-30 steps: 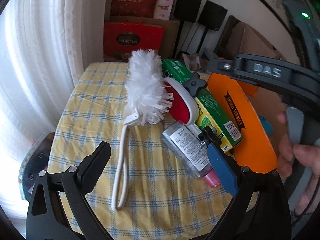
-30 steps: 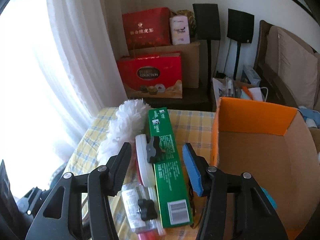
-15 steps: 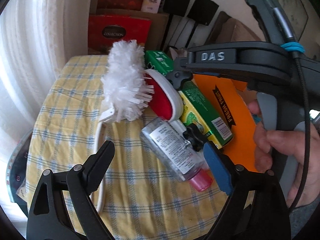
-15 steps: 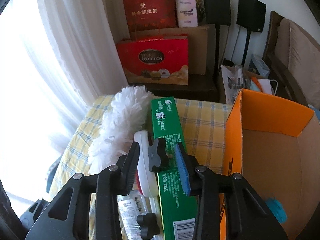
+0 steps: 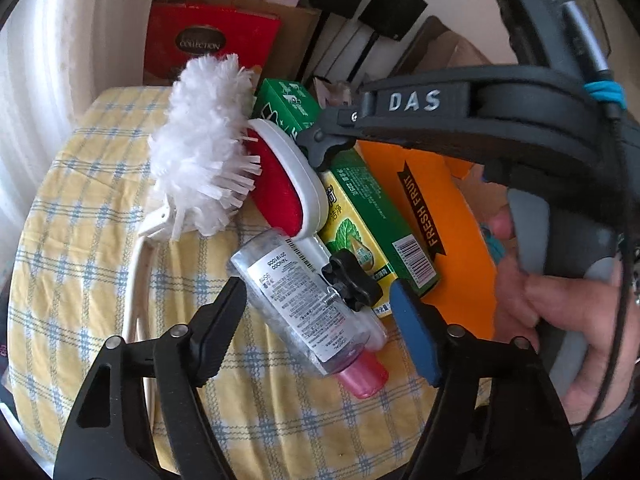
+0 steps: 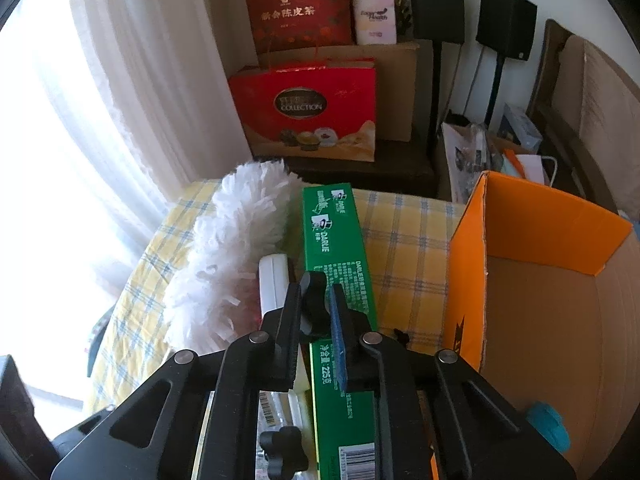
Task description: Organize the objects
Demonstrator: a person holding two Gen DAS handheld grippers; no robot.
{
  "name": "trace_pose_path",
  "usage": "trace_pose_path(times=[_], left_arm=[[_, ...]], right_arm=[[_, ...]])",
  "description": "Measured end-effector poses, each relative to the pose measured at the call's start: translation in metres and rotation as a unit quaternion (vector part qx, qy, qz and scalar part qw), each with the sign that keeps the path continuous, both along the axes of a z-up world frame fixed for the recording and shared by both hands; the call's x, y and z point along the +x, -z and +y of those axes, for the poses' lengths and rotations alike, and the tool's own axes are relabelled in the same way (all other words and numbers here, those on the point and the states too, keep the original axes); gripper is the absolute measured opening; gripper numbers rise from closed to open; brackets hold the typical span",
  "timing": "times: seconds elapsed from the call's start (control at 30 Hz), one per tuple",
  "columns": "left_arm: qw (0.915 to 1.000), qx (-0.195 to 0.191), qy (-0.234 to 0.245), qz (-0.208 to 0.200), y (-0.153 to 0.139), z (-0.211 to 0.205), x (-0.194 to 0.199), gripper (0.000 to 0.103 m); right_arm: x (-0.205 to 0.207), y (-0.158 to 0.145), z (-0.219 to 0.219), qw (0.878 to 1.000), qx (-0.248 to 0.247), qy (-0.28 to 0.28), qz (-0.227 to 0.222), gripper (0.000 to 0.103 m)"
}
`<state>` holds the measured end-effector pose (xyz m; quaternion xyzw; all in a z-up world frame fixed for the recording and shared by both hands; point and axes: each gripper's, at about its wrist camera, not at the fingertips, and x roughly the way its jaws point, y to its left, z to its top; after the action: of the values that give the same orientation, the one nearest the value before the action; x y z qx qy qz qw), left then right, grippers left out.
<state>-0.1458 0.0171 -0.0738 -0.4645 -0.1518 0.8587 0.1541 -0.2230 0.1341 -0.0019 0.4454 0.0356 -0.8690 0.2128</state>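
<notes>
The right gripper's (image 6: 314,312) fingers have just closed on the brush's (image 5: 294,176) stiff black knob (image 6: 313,300); the left gripper's (image 5: 320,316) fingers, narrowing, straddle the slick, light bottle (image 5: 304,300) untouched

Black hand-held gripper (image 5: 320,320) frames with silver screws, one blue pad, white "DAS" lettering, grey handle.
</notes>
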Motion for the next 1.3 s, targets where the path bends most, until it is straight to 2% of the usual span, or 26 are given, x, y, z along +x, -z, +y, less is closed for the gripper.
trace_pose_path(times=[0.2,0.47,0.7,0.8,0.87,0.9,1.3], left_arm=[[1.0000,0.000,0.004,-0.002,0.001,0.006,-0.004,0.065],[0.9998,-0.013,0.002,-0.013,0.004,0.015,-0.011,0.052],[0.9997,-0.011,0.003,-0.022,0.003,0.021,-0.013,0.029],[0.9996,-0.018,-0.002,-0.020,0.002,0.024,-0.013,0.027],[0.9997,-0.017,-0.003,-0.017,-0.001,0.023,-0.011,0.012],[0.9997,-0.017,-0.003,-0.018,-0.002,0.023,-0.010,0.010],[0.9995,-0.017,-0.027,-0.002,-0.026,0.021,-0.002,0.009]], right_arm=[[0.001,-0.005,0.005,1.000,-0.024,-0.010,-0.009,0.009],[0.015,-0.020,0.018,0.999,-0.035,-0.004,0.012,0.009],[0.031,-0.036,0.033,0.999,-0.037,0.001,0.033,0.009],[0.039,-0.040,0.036,0.999,-0.033,0.001,0.042,0.009],[0.046,-0.043,0.038,0.998,-0.028,0.002,0.051,0.009],[0.048,-0.044,0.039,0.998,-0.027,0.003,0.054,0.009],[0.074,-0.050,0.056,0.997,-0.032,0.012,0.070,0.009]])
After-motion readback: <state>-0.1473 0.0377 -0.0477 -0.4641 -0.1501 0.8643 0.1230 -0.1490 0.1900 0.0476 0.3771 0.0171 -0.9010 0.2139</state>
